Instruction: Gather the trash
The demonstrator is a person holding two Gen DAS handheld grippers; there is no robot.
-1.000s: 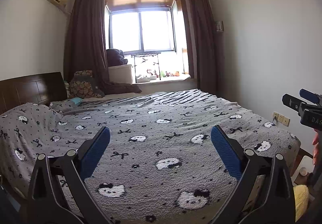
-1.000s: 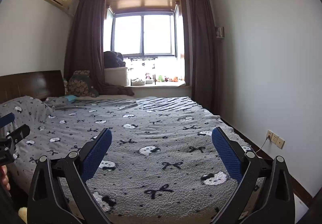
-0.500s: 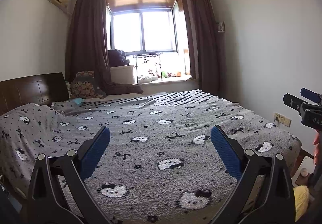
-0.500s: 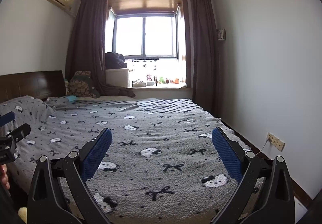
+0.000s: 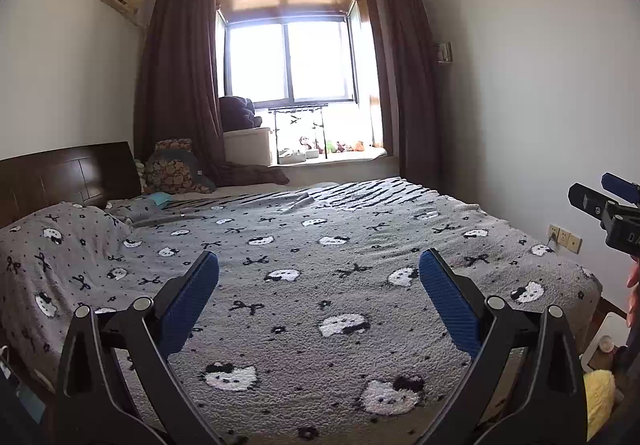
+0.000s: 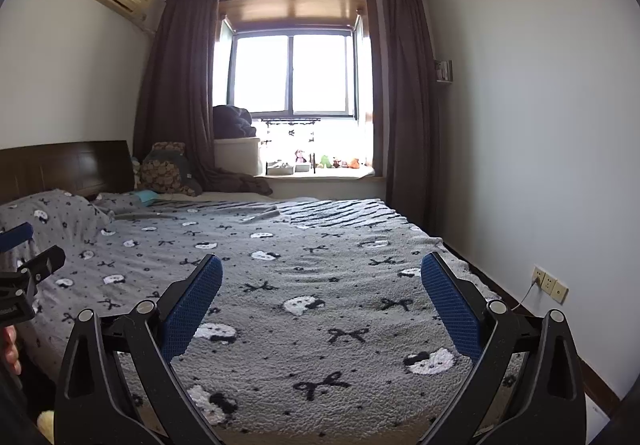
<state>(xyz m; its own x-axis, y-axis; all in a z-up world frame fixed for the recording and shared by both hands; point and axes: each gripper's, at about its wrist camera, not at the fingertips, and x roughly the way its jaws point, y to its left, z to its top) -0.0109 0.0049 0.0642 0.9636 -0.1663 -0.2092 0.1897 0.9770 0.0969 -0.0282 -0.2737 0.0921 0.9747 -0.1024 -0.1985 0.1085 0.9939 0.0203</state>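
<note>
My left gripper [image 5: 319, 272] is open and empty, held above the near end of a bed [image 5: 320, 285] with a grey blanket printed with cats and bows. My right gripper [image 6: 321, 276] is open and empty too, over the same bed [image 6: 312, 277]. The right gripper also shows at the right edge of the left wrist view [image 5: 612, 213], and the left gripper at the left edge of the right wrist view [image 6: 24, 277]. A small teal item [image 5: 161, 198] and a pale folded piece [image 5: 298, 202] lie far up the bed. No clear trash is near either gripper.
A dark headboard [image 5: 64, 173] and pillow [image 5: 52, 241] are at the left. A windowsill [image 5: 332, 155] with toys, a white box [image 5: 247, 145] and curtains are at the back. A wall socket [image 6: 550, 284] is on the right wall. A yellow fluffy thing [image 5: 598, 393] lies by the bed's corner.
Both views have tilted up slightly and drifted a little; the bed sits lower in the frames. Both grippers stay open and empty.
</note>
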